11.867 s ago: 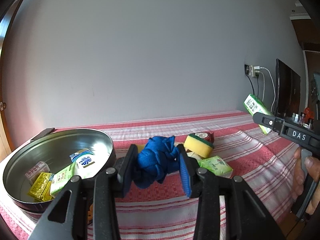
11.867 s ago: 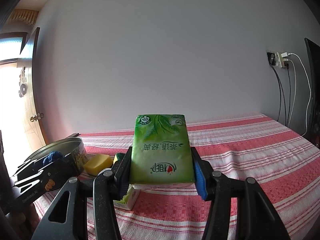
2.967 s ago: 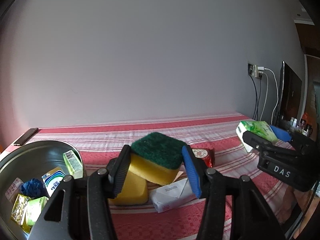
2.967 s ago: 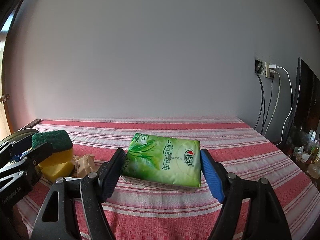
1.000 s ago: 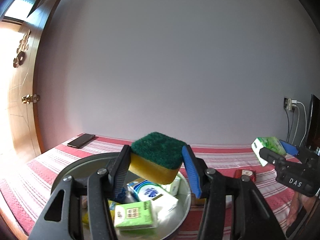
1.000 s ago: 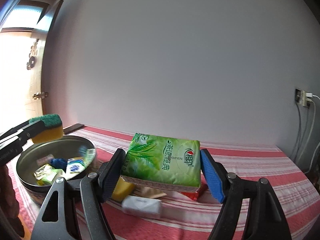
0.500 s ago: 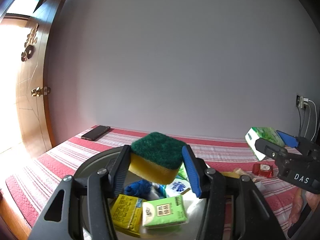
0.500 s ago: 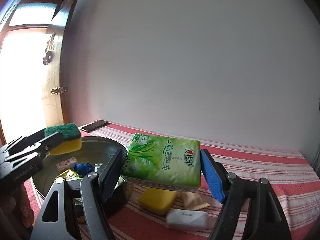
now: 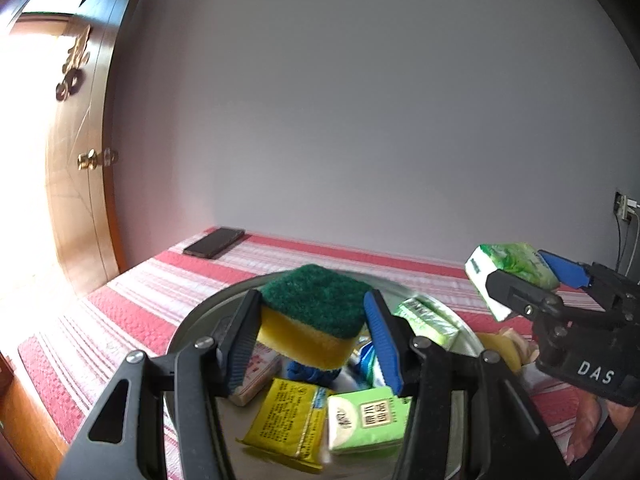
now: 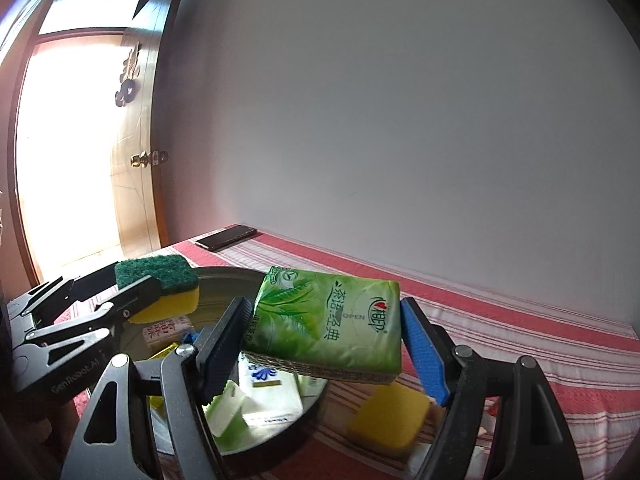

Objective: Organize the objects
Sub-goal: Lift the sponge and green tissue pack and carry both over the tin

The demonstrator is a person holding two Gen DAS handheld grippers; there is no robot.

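My left gripper (image 9: 312,332) is shut on a yellow sponge with a green scouring top (image 9: 316,312) and holds it above the round metal tin (image 9: 188,328). The sponge also shows in the right wrist view (image 10: 160,280). My right gripper (image 10: 324,336) is shut on a green tissue pack (image 10: 332,316), held over the tin's right rim (image 10: 224,272). The pack also shows in the left wrist view (image 9: 508,268). The tin holds several small packets, among them a yellow one (image 9: 288,420), a green one (image 9: 368,416) and a blue cloth (image 9: 308,372).
The tin stands on a red and white striped cloth (image 10: 520,328). A plain yellow sponge (image 10: 388,416) lies on the cloth right of the tin. A black phone (image 9: 214,242) lies at the far left by the wall. A wooden door (image 10: 136,152) stands at left.
Both grippers have swung left toward the tin with their loads. The green-topped sponge now hangs over the tin's inside and the tissue pack has come over its right rim.
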